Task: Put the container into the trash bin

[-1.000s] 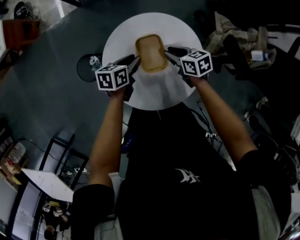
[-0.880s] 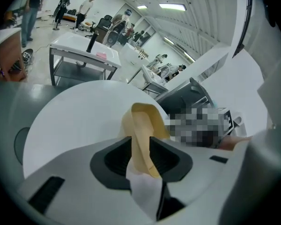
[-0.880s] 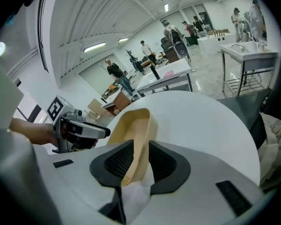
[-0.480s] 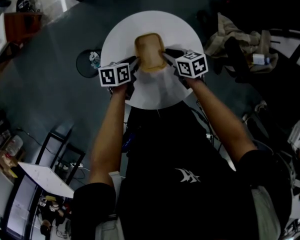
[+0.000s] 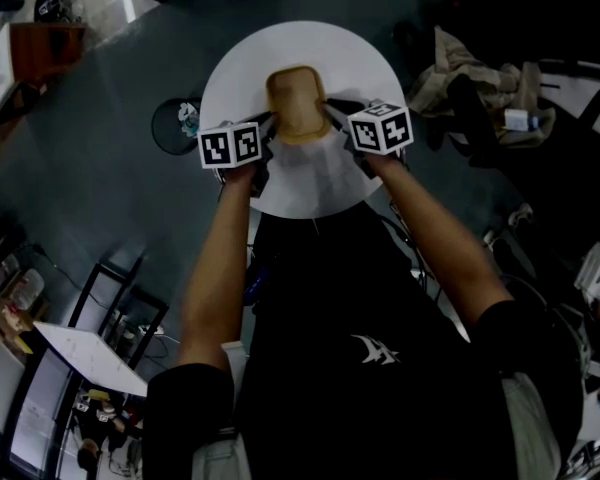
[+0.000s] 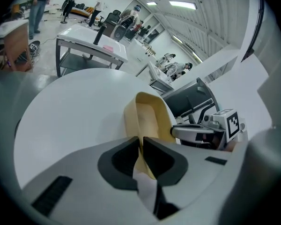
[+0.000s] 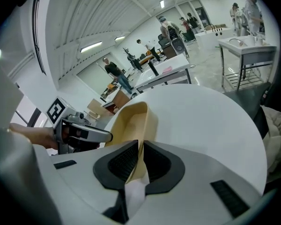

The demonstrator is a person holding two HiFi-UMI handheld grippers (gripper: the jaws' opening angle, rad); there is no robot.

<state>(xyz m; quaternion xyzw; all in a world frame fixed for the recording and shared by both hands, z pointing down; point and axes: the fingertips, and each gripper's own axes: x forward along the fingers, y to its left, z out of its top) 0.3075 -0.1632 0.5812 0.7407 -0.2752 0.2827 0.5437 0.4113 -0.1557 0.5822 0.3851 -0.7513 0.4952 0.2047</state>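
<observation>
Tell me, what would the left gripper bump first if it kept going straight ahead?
The tan container: the left gripper has its rim between jaws that are closing. Beyond it, probably the white table, since the gripper tilts downward.

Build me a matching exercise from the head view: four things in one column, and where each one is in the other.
Things
1. tan shallow oblong container
2. round white table
3. dark round trash bin
4. crumpled beige cloth

Places
A. on the floor, left of the table
B. heaped on dark furniture, right of the table
C. lying on the tabletop
D. straight in front of the person

Pairs: 1-C, 2-D, 3-A, 4-B
</observation>
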